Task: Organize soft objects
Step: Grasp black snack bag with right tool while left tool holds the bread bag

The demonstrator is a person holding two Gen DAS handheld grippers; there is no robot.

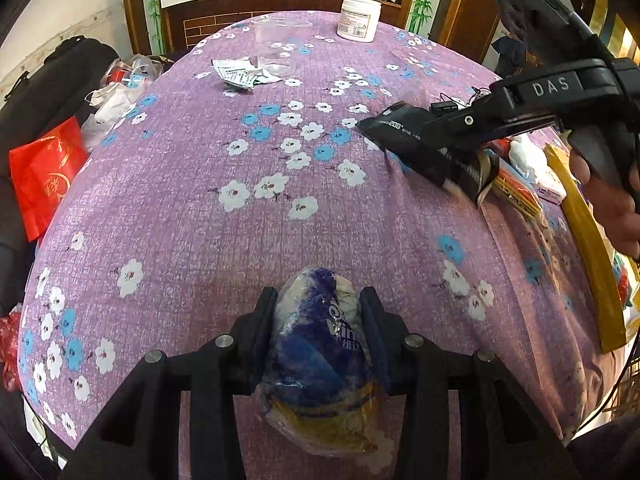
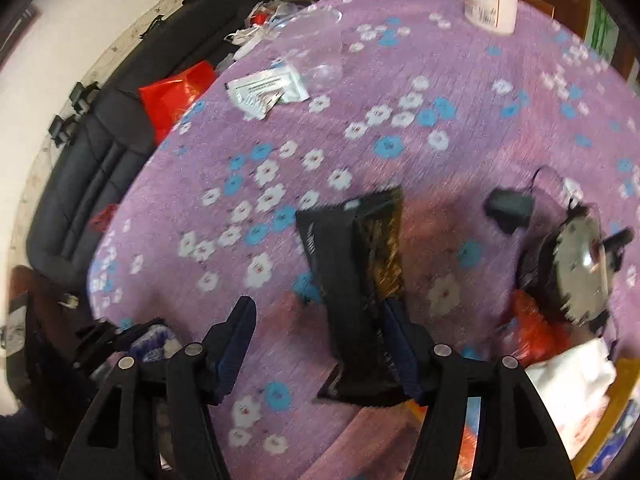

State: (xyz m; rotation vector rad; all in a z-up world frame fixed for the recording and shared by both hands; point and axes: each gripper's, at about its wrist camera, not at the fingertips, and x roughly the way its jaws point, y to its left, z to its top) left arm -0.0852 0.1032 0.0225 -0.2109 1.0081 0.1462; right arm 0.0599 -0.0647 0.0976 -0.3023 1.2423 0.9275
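Note:
My left gripper (image 1: 318,308) is shut on a blue and white tissue pack (image 1: 320,344), held just above the purple flowered tablecloth (image 1: 208,240) near its front edge. My right gripper (image 2: 316,332) has its jaws wide apart; a black and gold soft packet (image 2: 360,292) lies against its right finger only, above the cloth. In the left wrist view that packet (image 1: 424,148) juts from the right gripper at the right. The right wrist view is blurred.
White sachets (image 1: 240,74) and a clear plastic cup (image 1: 276,46) lie at the far middle, a white jar (image 1: 358,16) at the far edge. A red bag (image 1: 44,172) hangs at the left. A round metal device (image 2: 580,268), black cable box and white bag lie at the right.

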